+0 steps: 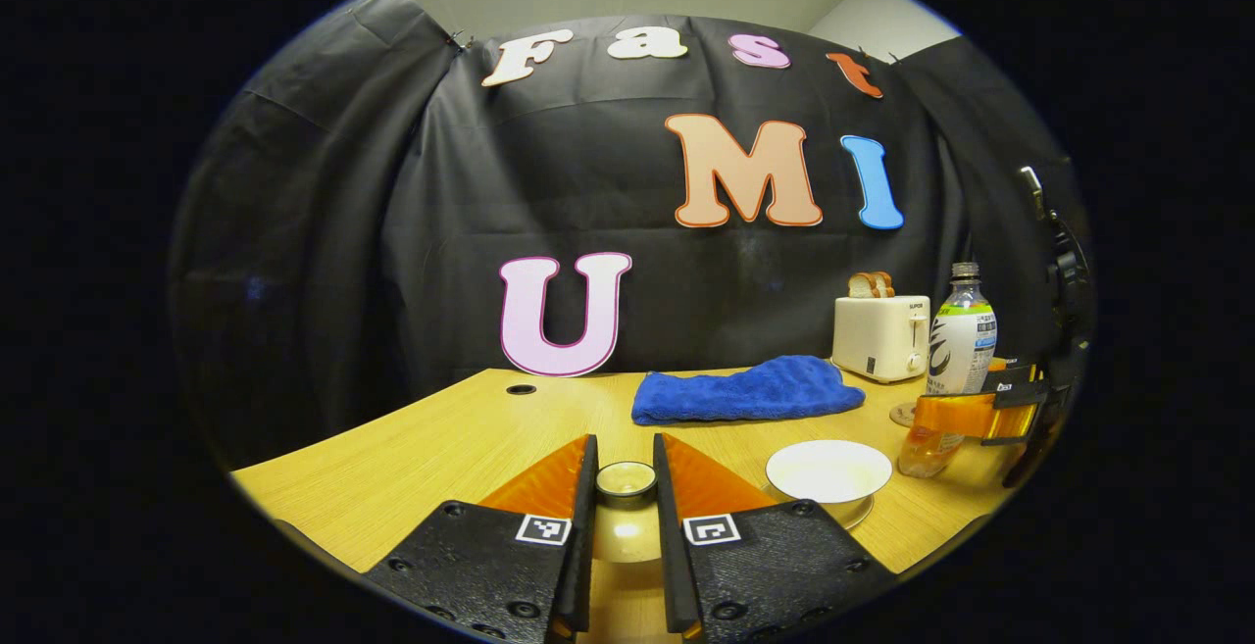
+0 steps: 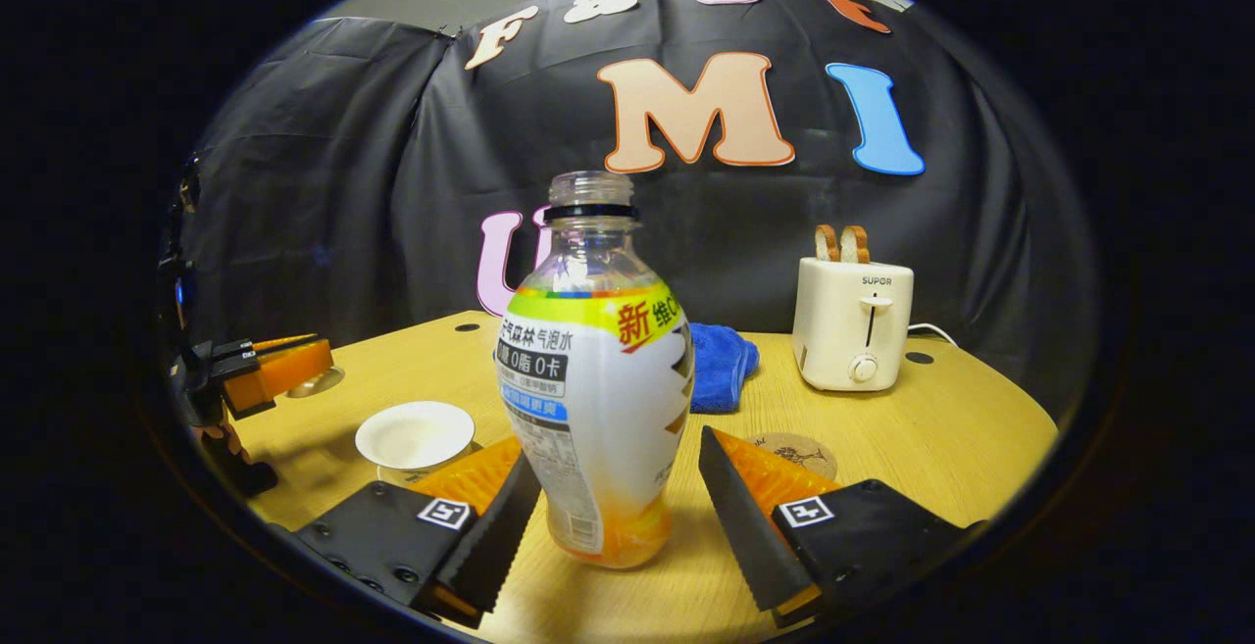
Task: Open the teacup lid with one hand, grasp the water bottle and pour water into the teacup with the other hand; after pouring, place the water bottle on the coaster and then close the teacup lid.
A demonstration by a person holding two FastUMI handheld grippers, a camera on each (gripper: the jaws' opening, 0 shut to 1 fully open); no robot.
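Orange-fingered left gripper [image 1: 626, 497]: closed on the knob of the teacup lid [image 1: 626, 479], lid held beside the uncovered white teacup [image 1: 828, 470]. Right gripper [image 2: 618, 502]: open, fingers either side of the uncapped water bottle [image 2: 593, 399], apart from it; bottle upright on the wooden table [image 2: 961, 428]. Coaster [image 2: 796, 451] just behind.
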